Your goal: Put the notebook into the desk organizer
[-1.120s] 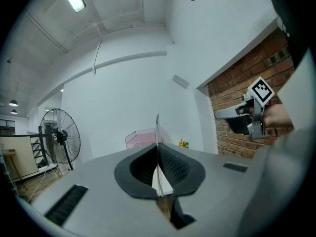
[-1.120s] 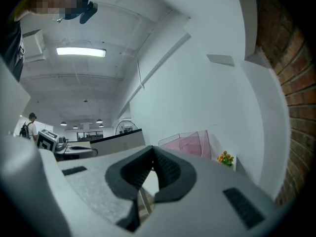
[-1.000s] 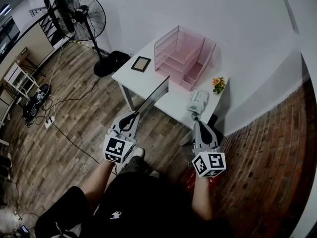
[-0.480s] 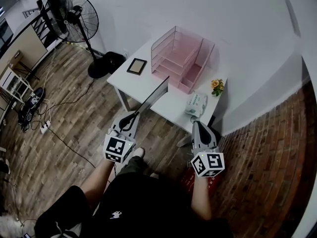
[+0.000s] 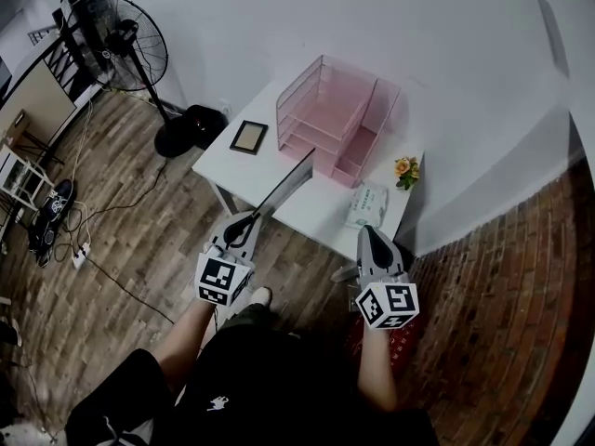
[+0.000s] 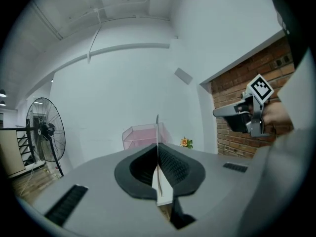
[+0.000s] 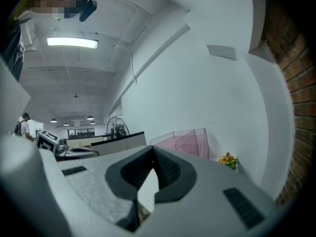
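Note:
A thin dark notebook (image 5: 286, 182) is clamped edge-on in my left gripper (image 5: 244, 225) and slants up over the front of the white desk (image 5: 232, 163), its far end near the pink desk organizer (image 5: 335, 110). In the left gripper view the notebook (image 6: 157, 142) shows as a thin vertical edge between the pads of the left gripper (image 6: 158, 154), with the organizer (image 6: 142, 135) beyond. My right gripper (image 5: 368, 235) hangs shut and empty off the desk's front right corner. In the right gripper view the right gripper (image 7: 152, 156) has its pads together, with the organizer (image 7: 185, 142) ahead.
On the desk are a small dark picture frame (image 5: 248, 136), a tissue pack (image 5: 367, 206) and a small flower pot (image 5: 405, 167). A standing fan (image 5: 119, 37) is at the left on the wood floor. White wall behind the desk; brick-patterned floor to the right.
The desk, organizer and fan have drifted left and slightly up in the head view. Both grippers keep about the same place in the picture, and the left still grips the notebook.

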A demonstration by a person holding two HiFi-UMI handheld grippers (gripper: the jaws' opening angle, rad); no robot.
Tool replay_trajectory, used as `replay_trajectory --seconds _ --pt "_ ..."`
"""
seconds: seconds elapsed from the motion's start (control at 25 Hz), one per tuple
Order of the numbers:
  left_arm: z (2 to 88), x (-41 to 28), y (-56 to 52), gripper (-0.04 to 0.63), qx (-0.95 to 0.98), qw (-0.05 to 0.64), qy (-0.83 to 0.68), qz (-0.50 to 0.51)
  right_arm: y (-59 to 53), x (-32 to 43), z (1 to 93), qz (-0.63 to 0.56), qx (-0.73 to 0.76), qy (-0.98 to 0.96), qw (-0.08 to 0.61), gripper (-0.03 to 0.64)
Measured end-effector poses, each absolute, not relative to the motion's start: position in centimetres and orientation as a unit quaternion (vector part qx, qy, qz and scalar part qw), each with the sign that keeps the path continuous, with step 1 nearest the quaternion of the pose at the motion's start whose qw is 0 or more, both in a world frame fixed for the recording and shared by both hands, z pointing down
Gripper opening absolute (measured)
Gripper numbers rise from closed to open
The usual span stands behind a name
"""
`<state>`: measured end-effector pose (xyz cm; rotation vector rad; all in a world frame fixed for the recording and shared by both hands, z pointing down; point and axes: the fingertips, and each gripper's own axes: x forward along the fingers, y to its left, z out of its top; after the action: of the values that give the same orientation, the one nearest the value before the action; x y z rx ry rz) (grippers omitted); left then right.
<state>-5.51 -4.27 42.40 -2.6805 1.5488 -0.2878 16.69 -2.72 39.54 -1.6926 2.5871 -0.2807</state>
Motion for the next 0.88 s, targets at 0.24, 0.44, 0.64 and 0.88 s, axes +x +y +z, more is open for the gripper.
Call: replay_trajectory --seconds 0.24,0.44,0.64,0.88 --pt "44.2 -6.1 -7.5 0.009 -0.877 -0.006 0.470 -0.100 -6.1 15.7 41.0 -0.104 -0.558 0.823 0.013 0.002" --pt "46.1 -6.5 -10.4 0.009 -0.888 -0.027 0.447 -0.105 -8.8 14.4 42.1 -0.109 -0.568 0.816 -0.004 0.002" --pt "48.4 -7.3 -12.9 0.009 -0.895 -0.043 0.427 -0.121 -11.1 12.8 42.4 -0.109 -0.576 0.810 -0.014 0.002" --pt "49.9 -8.6 -15.1 0.009 -0.904 -0.046 0.406 -0.125 -13.0 11.0 42.1 -0.100 -0.585 0.804 -0.026 0.002"
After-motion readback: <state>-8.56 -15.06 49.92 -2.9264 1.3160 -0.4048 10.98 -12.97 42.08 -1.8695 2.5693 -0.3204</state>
